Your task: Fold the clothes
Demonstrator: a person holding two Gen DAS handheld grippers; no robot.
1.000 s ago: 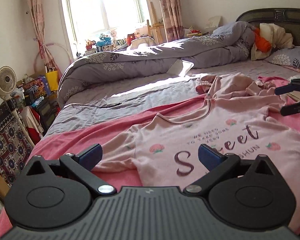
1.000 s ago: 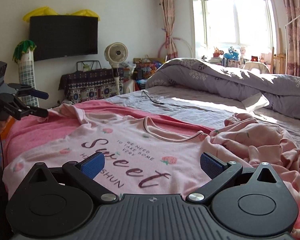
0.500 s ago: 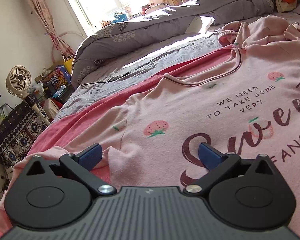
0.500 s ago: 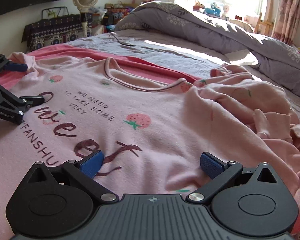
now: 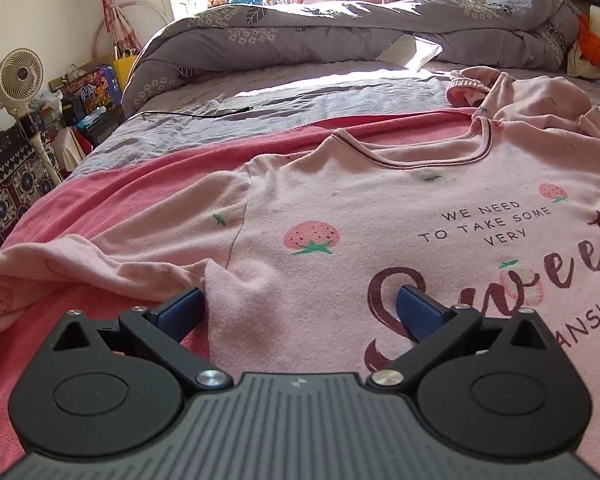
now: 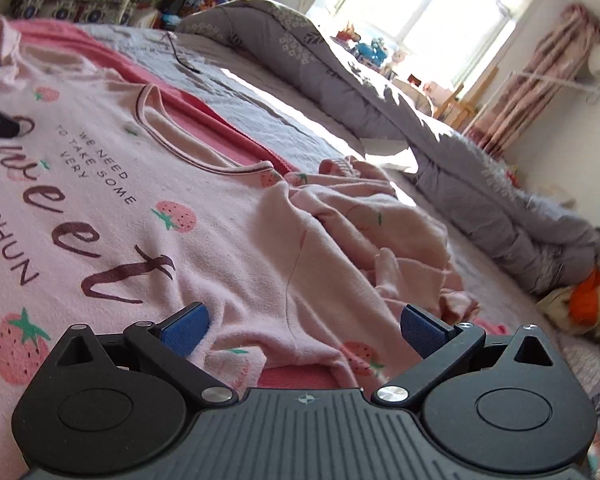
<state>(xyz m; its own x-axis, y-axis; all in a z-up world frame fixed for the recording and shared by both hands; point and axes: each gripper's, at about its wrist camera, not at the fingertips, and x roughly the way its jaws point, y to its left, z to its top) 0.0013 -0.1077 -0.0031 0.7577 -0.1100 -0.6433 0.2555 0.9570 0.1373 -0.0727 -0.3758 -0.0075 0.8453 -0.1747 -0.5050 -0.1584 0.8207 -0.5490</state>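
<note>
Pink shirt (image 5: 380,208) nearer; both grippers (image 5: 300,306) (image 6: 302,326) lowered, fingers wide apart, empty.

Each claw is showing the same build: the left claw (image 5: 300,308) and right claw (image 6: 304,322) are wearing blue pads on black angled fingers, pivoting on silver screws beside two round black discs, with a ribbed grey body bearing a small emblem.
</note>
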